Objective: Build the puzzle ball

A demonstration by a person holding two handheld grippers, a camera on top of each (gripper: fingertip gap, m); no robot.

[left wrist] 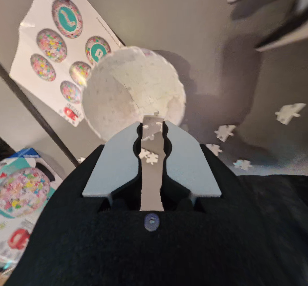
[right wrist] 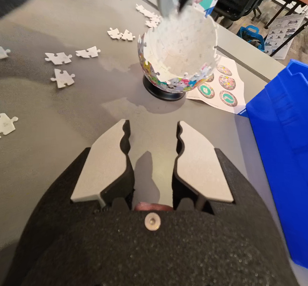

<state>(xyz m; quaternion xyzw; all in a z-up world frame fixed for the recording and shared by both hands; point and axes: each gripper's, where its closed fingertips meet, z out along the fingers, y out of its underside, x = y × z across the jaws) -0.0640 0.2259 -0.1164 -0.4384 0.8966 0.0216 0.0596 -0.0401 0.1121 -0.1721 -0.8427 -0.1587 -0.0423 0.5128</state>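
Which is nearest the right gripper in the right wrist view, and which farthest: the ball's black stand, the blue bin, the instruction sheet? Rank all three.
From the right gripper, open and empty:
1. Black stand, straight ahead under the half-built puzzle ball.
2. Instruction sheet, ahead to the right, beside the stand.
The blue bin runs along the right edge; its near wall looks about as close as the stand, so I won't rank it.

Each tool (left wrist: 152,126) (right wrist: 153,126) has grey scalloped fingers, black body, one central screw
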